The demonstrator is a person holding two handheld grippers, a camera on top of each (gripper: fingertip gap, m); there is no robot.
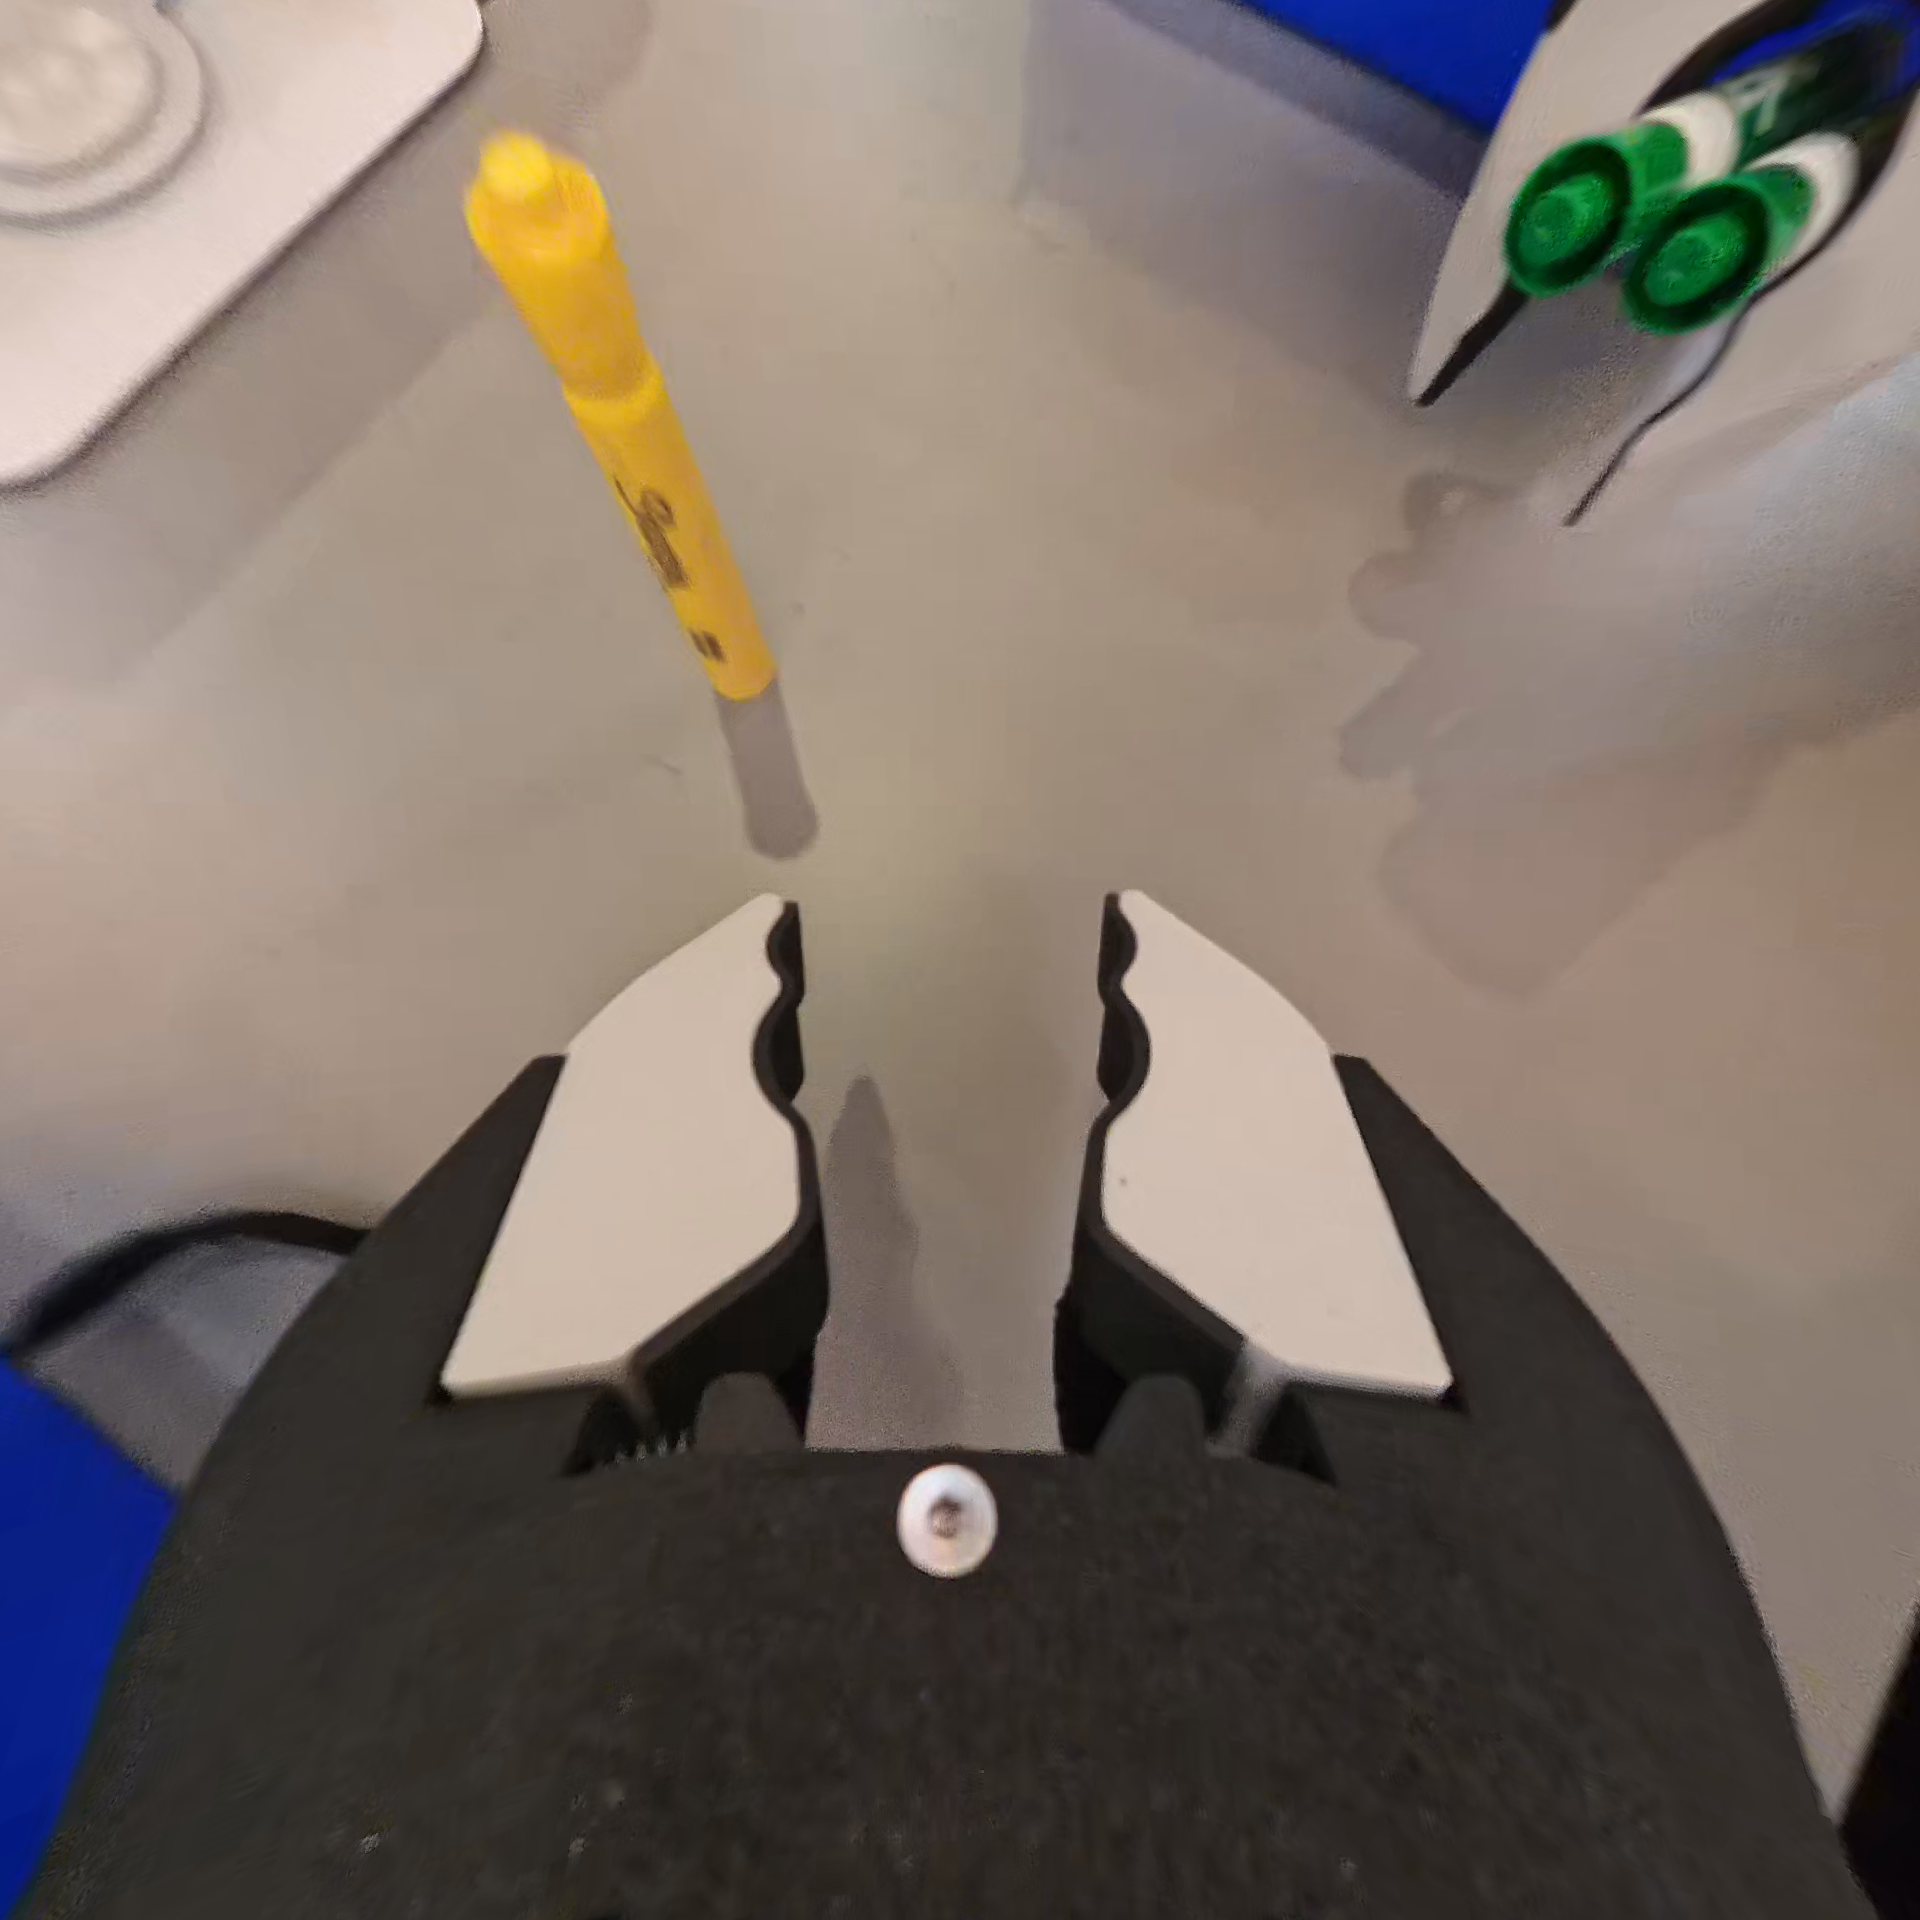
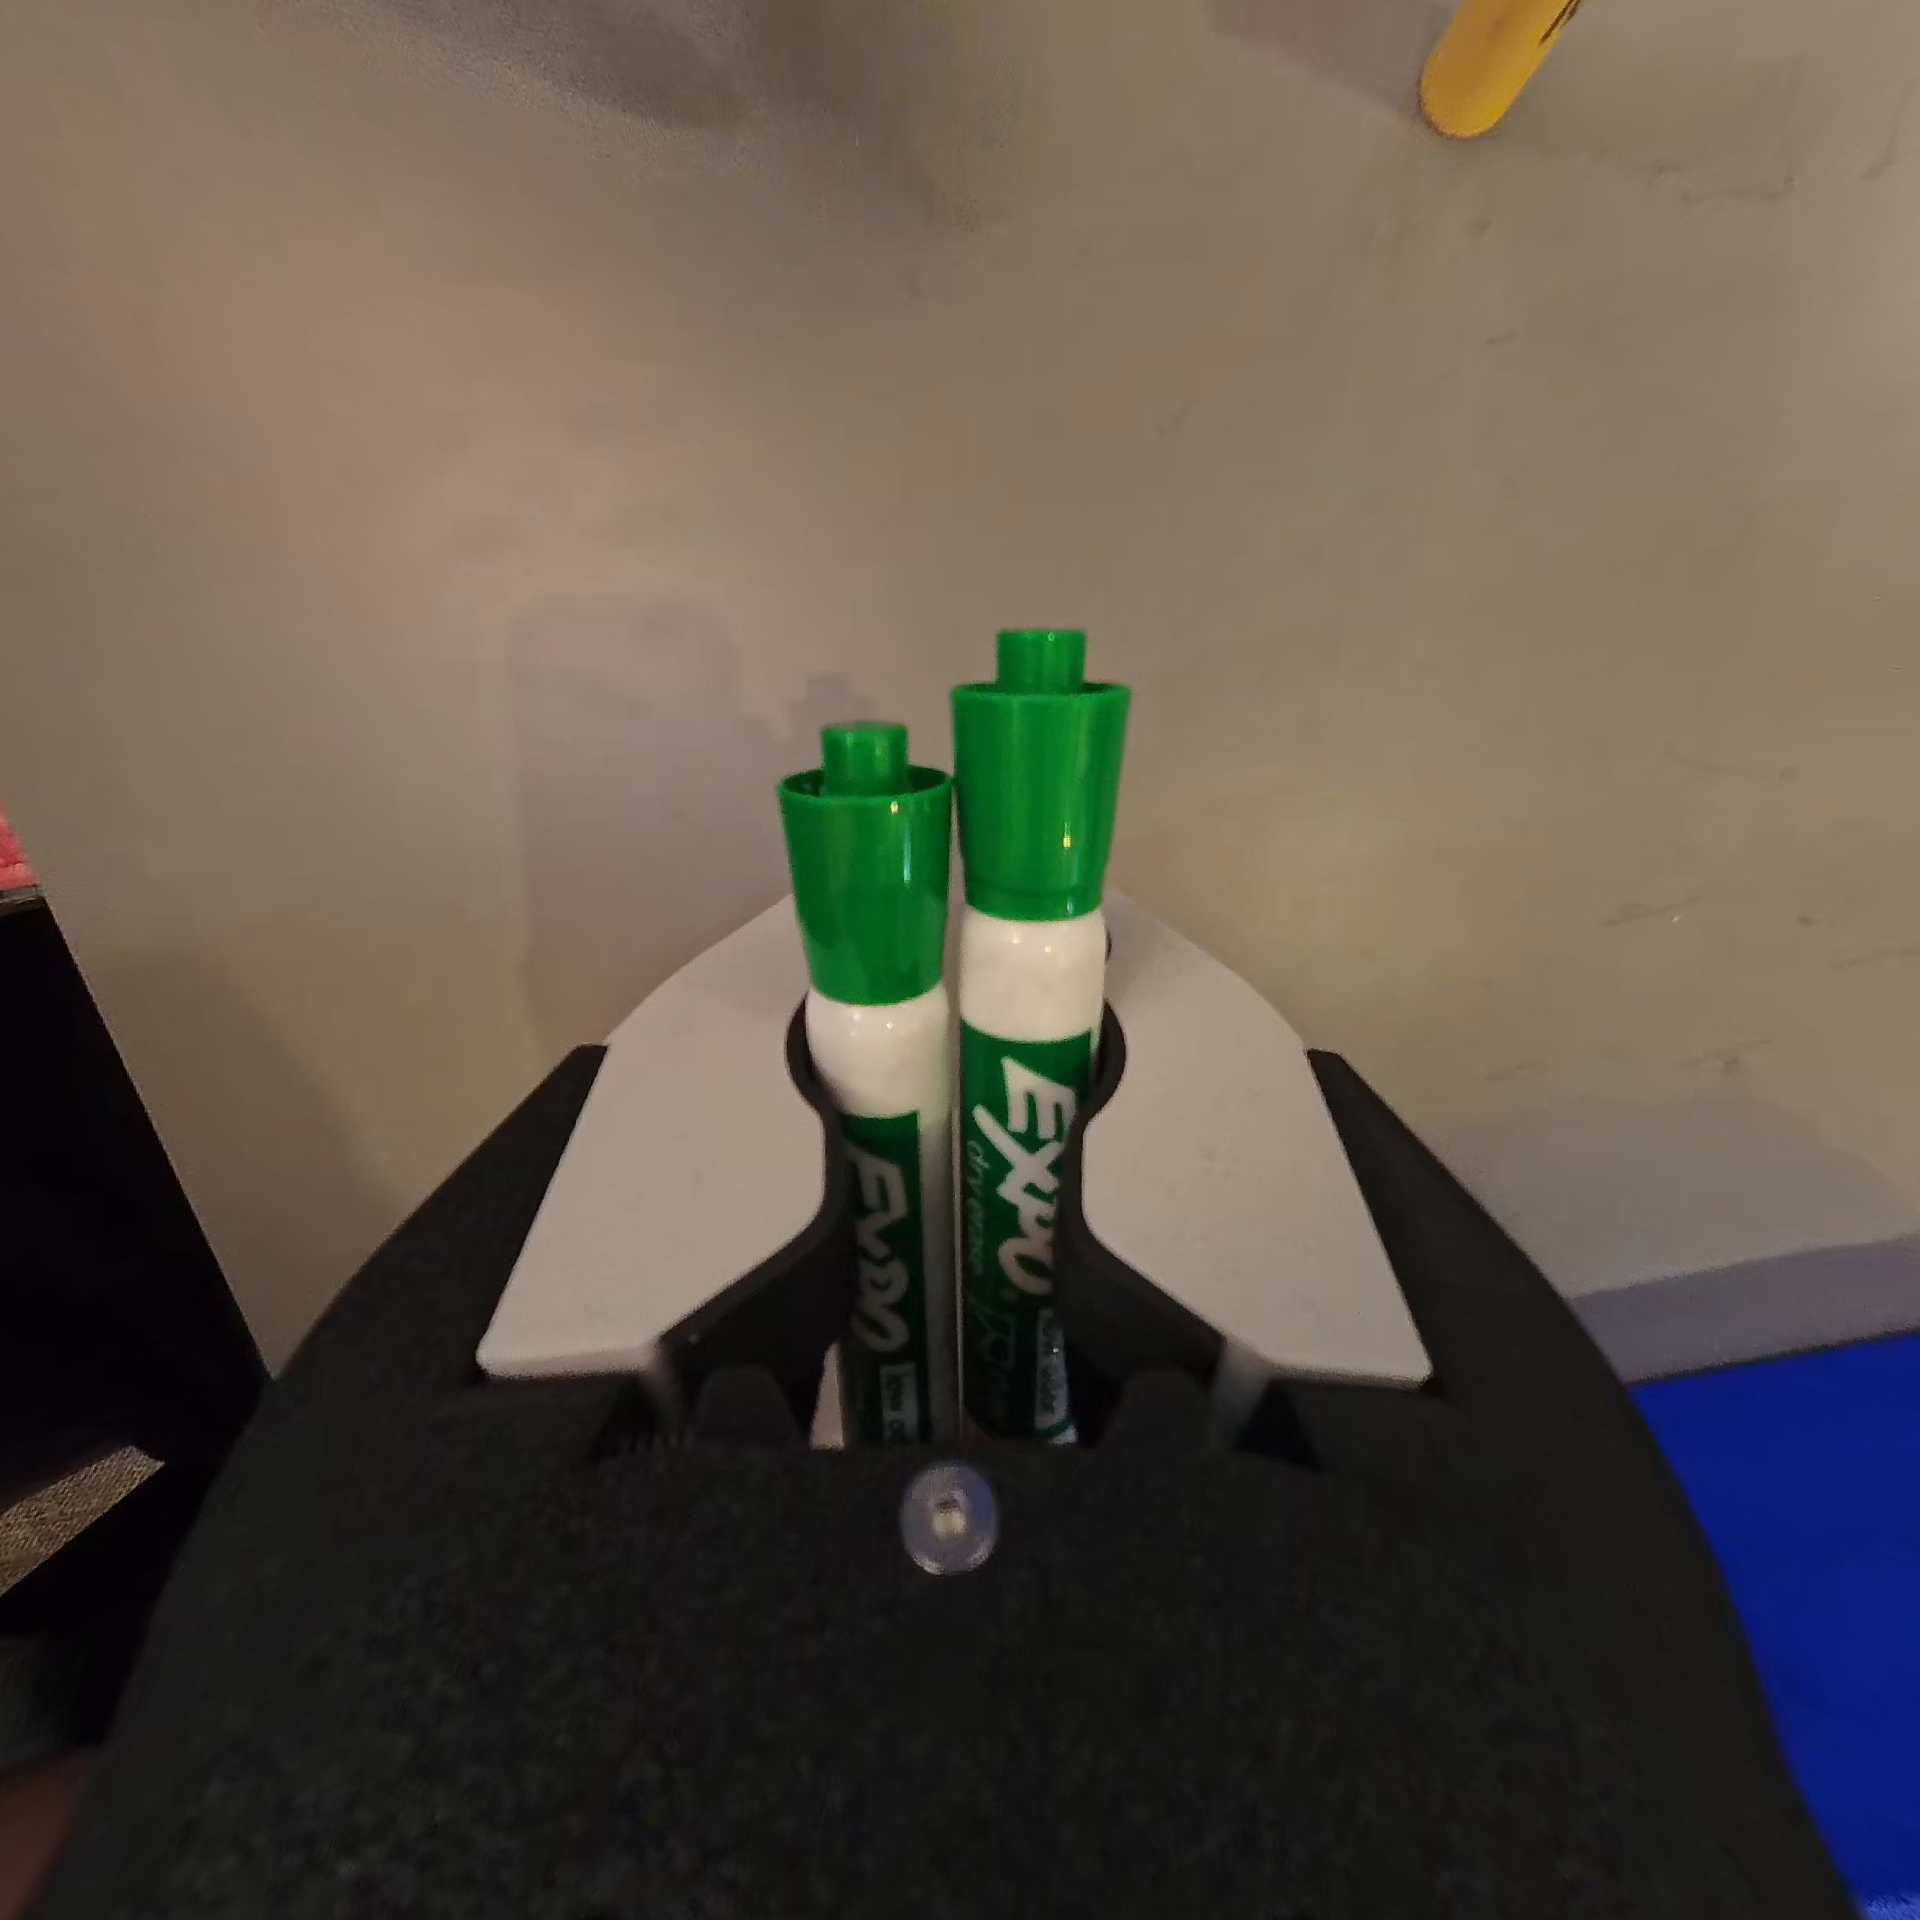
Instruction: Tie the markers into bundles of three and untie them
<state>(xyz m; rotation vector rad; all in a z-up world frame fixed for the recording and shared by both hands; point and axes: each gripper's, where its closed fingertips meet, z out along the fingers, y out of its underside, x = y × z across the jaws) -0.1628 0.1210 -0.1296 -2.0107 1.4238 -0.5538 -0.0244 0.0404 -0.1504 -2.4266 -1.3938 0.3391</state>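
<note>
Left wrist view: the left gripper (image 1: 951, 914) hangs over the grey counter (image 1: 1039, 520) with its jaws parted and nothing between them. A yellow marker (image 1: 613, 405) appears ahead and to the left of the fingertips, clear of them, blurred, its cap end farthest from the camera; whether it rests on the counter cannot be told, its shadow falling apart from it. At upper right the right gripper (image 1: 1496, 343) comes into view, clenched on two green markers (image 1: 1621, 234) whose cap ends face the camera. A white tray-like object (image 1: 260, 208) occupies the upper left corner. Blue surfaces show at the lower left and the top right edges.

Right wrist view: the right gripper (image 2: 951, 935) is closed on the two green markers (image 2: 956, 935), side by side and touching, caps projecting beyond the fingertips, the right-hand one reaching farther forward. The end of the yellow marker (image 2: 1486, 73) shows at the top right edge, well apart from the pair. The grey counter (image 2: 520, 520) fills the background.
</note>
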